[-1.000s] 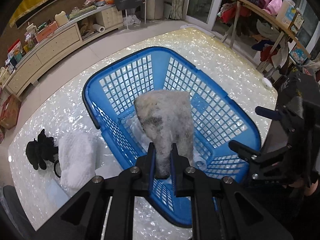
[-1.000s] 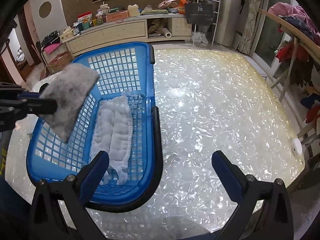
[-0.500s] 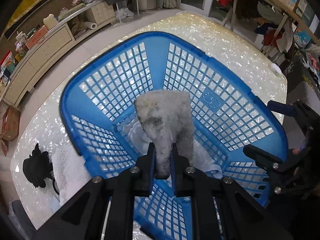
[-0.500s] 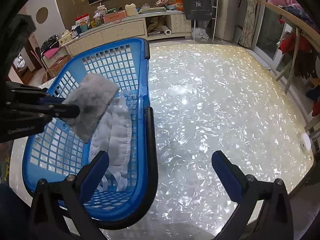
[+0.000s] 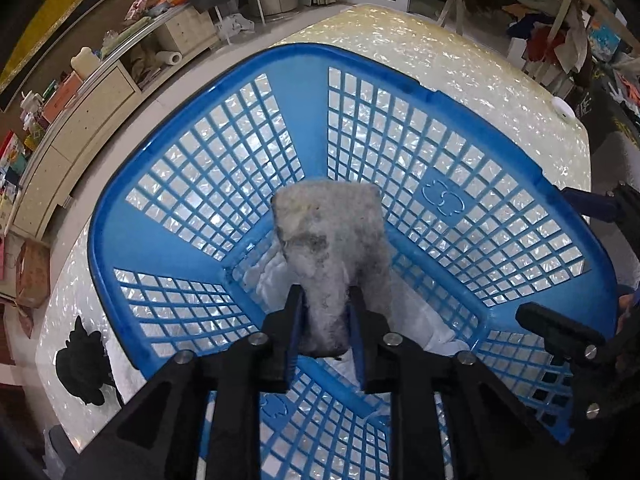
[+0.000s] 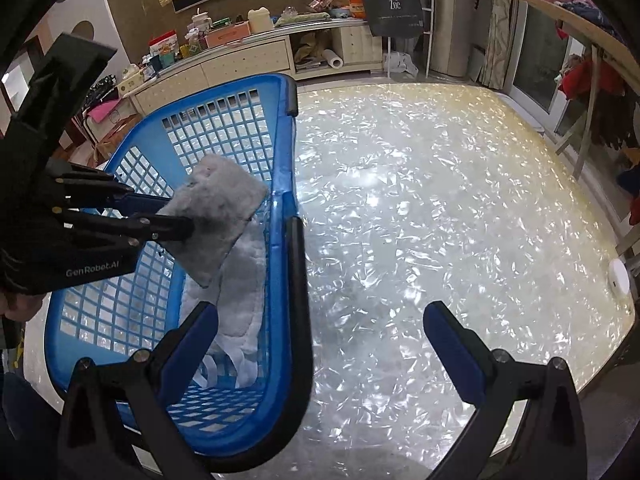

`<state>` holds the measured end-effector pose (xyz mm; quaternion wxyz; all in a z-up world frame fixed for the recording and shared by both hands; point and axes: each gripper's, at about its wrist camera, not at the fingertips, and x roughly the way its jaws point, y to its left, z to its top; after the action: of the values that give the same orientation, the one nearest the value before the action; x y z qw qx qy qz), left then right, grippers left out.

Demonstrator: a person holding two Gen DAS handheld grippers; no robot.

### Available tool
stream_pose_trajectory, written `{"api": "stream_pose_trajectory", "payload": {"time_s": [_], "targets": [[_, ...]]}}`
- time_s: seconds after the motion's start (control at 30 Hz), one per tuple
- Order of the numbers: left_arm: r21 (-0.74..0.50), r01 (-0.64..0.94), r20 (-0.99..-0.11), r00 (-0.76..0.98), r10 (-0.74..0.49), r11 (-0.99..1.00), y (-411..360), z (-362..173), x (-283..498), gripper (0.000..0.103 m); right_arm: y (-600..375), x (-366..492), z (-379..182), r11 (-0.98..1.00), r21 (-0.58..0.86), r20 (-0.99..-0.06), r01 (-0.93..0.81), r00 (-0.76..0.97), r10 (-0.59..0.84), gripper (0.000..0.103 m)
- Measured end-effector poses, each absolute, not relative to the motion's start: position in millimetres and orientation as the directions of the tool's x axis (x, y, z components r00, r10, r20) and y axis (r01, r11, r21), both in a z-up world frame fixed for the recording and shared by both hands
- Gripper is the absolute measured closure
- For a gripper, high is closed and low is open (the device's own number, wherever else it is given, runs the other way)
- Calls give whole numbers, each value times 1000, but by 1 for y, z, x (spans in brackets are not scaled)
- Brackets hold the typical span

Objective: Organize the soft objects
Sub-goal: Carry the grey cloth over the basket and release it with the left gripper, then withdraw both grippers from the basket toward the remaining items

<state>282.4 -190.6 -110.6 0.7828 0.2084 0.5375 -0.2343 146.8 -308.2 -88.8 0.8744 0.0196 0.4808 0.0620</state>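
Observation:
My left gripper [image 5: 325, 300] points down into the blue plastic basket [image 5: 304, 54] with a grey fluffy cloth [image 5: 328, 240] between its fingers. Its jaws are opening, but the pads still touch the cloth, which stands out stiffly above the basket floor. A white quilted cloth [image 5: 416, 320] lies on the basket bottom under it. In the right wrist view the left gripper [image 6: 176, 216] reaches in from the left, holding the grey cloth [image 6: 220, 216] over the white cloth [image 6: 244, 292]. My right gripper [image 6: 320, 312] hovers open and empty beside the basket's [image 6: 284, 152] near right rim.
The basket stands on a shiny pearl-patterned table [image 6: 440, 200]. A black soft toy [image 5: 80, 364] and a white towel [image 5: 120, 364] lie on the table left of the basket. A small white disc [image 6: 619, 276] sits at the table's right edge. A cluttered sideboard [image 6: 248, 60] stands behind.
The left gripper has sunk deeper into the basket with the grey cloth, and the gap between its fingers has widened. The right gripper has stayed where it was.

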Motion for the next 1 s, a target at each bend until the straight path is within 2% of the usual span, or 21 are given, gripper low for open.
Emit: {"api": "stream_pose_trajectory", "payload": {"time_s": [0.1,0.13,0.43,0.47,0.53,0.8,0.87,0.93,1.0], "targets": [[94,606,-938,320,-133,790,-198,-112,282,45,-308,147,-89,991,95,-839,-92,529,130,0],[110,609,-933,335,-128,785,-200,-111,280,39,-308,146,-89,991,91,-838,-94,531,127,0],[113,573,-909,389,-149,812,-190,-81,262,37,-302,135,-78,991,79,-817,-106,562,125,0],[109,569,-906,394,-154,815,-187,-78,258,35,-302,133,-77,991,84,-820,-104,557,128,0],[93,565,-902,396,-171,820,-181,-69,248,16,-299,128,-73,990,89,-820,-106,556,133,0],[80,552,-885,423,-196,830,-162,-46,205,16,-283,111,-53,988,74,-805,-133,578,138,0],[73,537,-882,428,-197,841,-154,-42,195,13,-278,106,-47,986,76,-803,-147,578,147,1],[77,522,-871,450,-198,849,-145,-37,185,0,-274,102,-42,984,82,-796,-159,584,161,0],[89,502,-855,482,-193,860,-135,-30,175,0,-268,98,-39,983,78,-794,-165,586,162,1]]}}
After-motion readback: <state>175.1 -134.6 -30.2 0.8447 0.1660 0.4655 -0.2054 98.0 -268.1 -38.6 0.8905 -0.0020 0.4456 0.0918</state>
